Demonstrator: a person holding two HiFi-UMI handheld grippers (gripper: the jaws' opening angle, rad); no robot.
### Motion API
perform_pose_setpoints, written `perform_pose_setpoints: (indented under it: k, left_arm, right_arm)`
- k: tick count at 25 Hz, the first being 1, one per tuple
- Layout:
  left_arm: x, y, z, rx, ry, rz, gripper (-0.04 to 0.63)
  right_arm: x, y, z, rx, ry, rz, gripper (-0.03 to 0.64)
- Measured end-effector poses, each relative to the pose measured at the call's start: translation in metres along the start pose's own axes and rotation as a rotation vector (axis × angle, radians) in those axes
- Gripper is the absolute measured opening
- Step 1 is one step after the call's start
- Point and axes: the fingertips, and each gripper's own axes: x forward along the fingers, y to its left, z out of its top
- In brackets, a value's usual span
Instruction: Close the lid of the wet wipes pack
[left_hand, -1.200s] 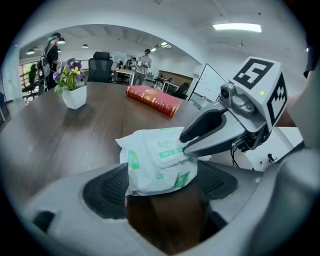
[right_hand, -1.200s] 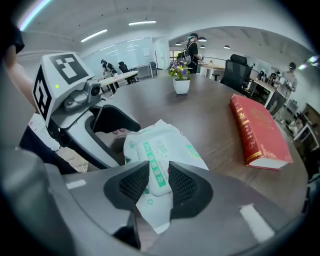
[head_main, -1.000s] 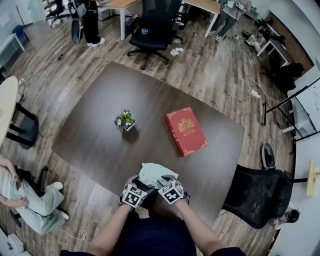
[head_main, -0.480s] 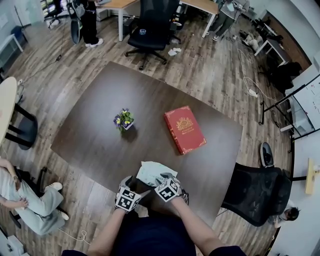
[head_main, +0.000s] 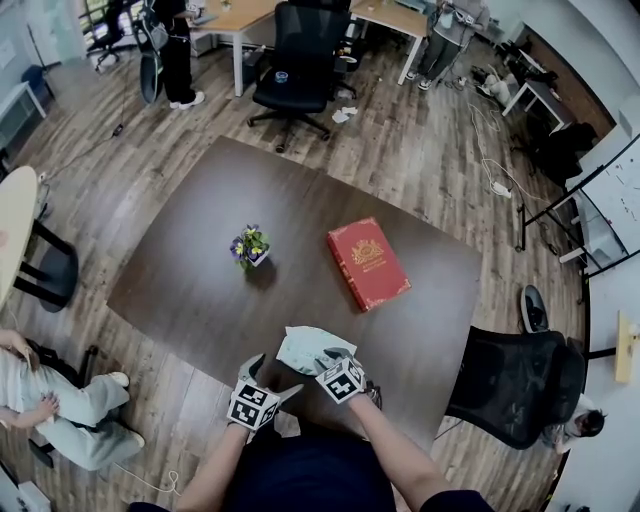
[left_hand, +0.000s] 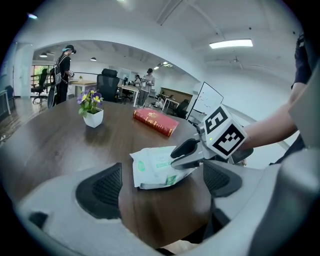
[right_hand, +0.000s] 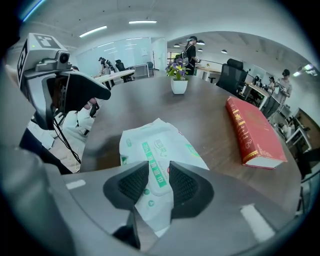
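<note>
Pulled the left gripper (head_main: 270, 380) back off the wet wipes pack (head_main: 305, 348) since a second ago, toward the lower left of the head view, its marker cube (head_main: 253, 407) no longer side by side with the other one. Let its jaws spread along the way; holding them wide apart now, pressing on nothing, with the pack lying ahead of them at the centre of the left gripper view.

Keeping the right gripper (head_main: 328, 358) where it was, jaws nearly together and clamped on the near end of the pack, with the thin white wrapper pinched between the two dark pads (right_hand: 132, 186) at the lower centre of the right gripper view.

Pack low in the head view, just below centre, at the near edge of the dark brown table (head_main: 190, 280); white with green print.

Farther up the table, right of centre, a red book (head_main: 368, 263) lying flat. Left of centre, a small potted flower (head_main: 249, 244), upright, well apart from both book and pack. At the lower right, beside the table, a black office chair (head_main: 510, 385).

Cannot read from any view whether the lid is down.
</note>
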Motion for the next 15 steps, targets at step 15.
perform_pose_setpoints:
  k: [15]
  left_arm:
    - [-0.034, -0.013, 0.013, 0.001, -0.054, -0.042, 0.529]
  right_arm:
    - [-0.037, 0.007, 0.002, 0.228, -0.086, 0.038, 0.216]
